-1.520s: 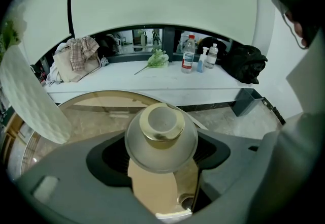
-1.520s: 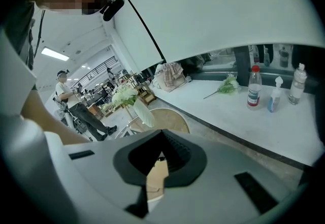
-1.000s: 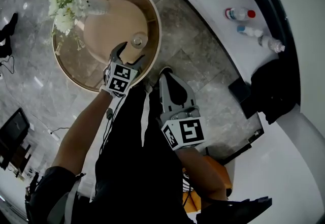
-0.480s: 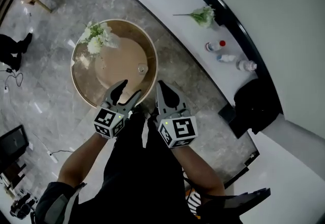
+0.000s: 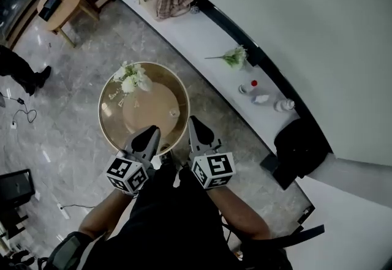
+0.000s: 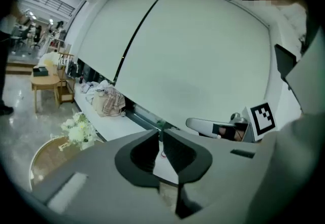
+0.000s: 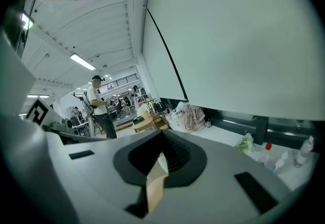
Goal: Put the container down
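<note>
Round table (image 5: pixel 109 131) carries a flower vase (image 5: pixel 133 81) and, near its centre, the small clear container (image 5: pixel 173 113), already standing, apart from both tools. Left gripper (image 5: pixel 152 131): jaws closing, narrow slit, empty. Right gripper (image 5: pixel 192 122): jaws together, empty. Container judged glass: light, slippery, fragile; take it by the sides

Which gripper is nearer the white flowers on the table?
Left. The left gripper, jaws closing empty, hangs at the table's near rim opposite the flowers; the right gripper, farther right.
</note>
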{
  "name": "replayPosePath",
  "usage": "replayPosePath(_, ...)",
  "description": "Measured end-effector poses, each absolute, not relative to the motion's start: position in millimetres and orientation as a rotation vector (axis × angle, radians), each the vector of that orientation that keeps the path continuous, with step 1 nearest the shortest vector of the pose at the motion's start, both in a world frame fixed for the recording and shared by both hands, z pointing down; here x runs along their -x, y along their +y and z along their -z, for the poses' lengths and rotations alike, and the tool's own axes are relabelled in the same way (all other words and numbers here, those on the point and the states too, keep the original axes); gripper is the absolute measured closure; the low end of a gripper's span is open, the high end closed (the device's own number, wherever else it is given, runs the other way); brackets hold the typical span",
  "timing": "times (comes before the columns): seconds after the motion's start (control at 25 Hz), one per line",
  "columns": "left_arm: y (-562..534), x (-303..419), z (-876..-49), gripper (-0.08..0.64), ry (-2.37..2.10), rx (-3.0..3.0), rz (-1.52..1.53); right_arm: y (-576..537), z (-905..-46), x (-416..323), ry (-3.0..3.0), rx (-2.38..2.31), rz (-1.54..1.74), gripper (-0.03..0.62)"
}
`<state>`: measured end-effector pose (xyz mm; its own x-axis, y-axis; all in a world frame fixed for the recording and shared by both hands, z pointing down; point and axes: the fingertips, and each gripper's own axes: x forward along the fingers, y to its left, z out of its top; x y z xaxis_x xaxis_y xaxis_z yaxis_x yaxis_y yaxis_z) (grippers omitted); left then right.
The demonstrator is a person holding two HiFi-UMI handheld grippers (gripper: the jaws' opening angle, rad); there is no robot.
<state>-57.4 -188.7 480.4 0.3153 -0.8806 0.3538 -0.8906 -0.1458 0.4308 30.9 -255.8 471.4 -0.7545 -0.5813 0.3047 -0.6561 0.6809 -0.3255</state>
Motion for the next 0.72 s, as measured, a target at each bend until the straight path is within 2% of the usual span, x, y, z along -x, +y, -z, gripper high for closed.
replayPosePath(0.08, -184, 61, -463, 0.557, -1.561, -1.986, 0.034, -249, -459, -32, -2.727, -1.006, -0.634, 0.586)
replayPosePath(0.72, -200, 79, -363, 0.557, -1.728, -2.137, 0.134, -239, -379, -58, -2.815, -1.110, -0.535, 0.586)
